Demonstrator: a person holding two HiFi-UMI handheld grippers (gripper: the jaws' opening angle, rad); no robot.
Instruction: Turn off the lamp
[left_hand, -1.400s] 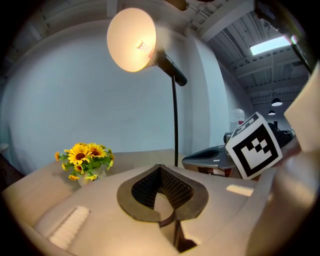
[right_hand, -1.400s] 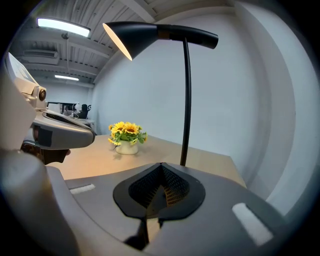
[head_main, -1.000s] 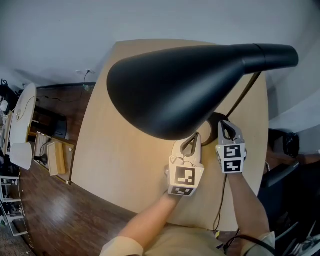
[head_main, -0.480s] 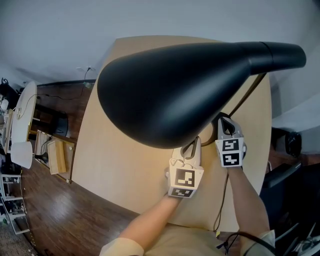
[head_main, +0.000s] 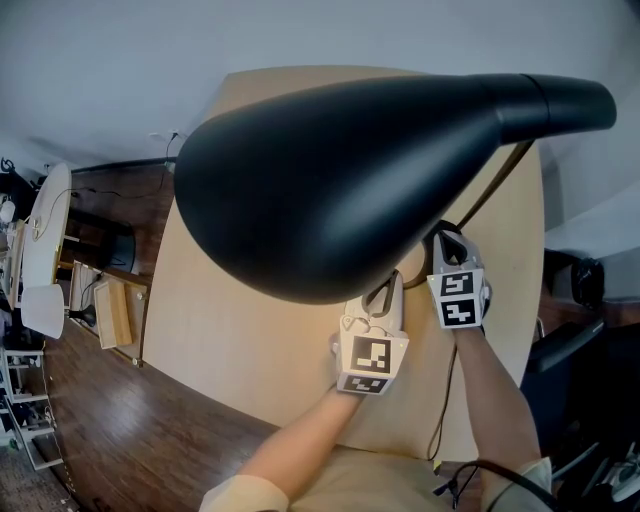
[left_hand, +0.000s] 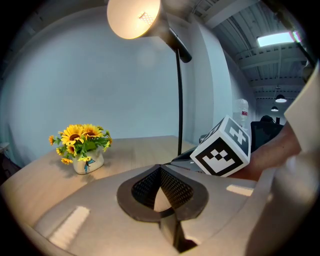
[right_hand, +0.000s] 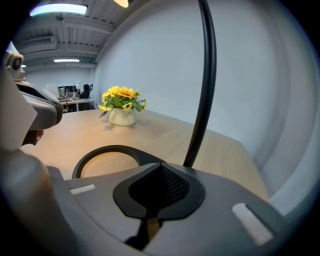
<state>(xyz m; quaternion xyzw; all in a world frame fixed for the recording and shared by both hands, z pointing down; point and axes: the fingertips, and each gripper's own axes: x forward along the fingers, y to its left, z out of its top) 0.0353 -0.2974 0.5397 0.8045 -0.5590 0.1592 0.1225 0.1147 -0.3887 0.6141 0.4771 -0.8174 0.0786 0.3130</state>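
Black lamp shade (head_main: 350, 170) fills the middle of the head view and hides most of the pale wooden desk (head_main: 230, 330) under it. The lamp stands on the right part of the desk, with its thin pole (right_hand: 205, 75) rising from a black ring base (right_hand: 85, 159). From above, only the dark back of the shade shows. The left gripper view looks up into it and shows the inside glowing, so the lamp is on.

The left hand-held gripper (head_main: 390, 285) lies low over the desk under the edge of the shade. Its own view shows the jaws closed tip to tip with nothing between them. The right hand-held gripper (head_main: 447, 245) is just beside it, near the foot of the pole. Its jaws are also pressed together and hold nothing; the ring base lies just in front of them. Its marker cube (left_hand: 221, 147) appears at the right in the left gripper view.

A small white pot of sunflowers (left_hand: 82, 145) stands farther along the desk; only the two gripper views show it, since the shade covers it from above. A black cable (head_main: 441, 400) runs along the desk by the right forearm, seen only from the head.

Compared with one second ago, the shade takes more of the head view and reaches farther left. The right hand-held gripper sits a little higher, closer to the base, and the left one is in about the same place.
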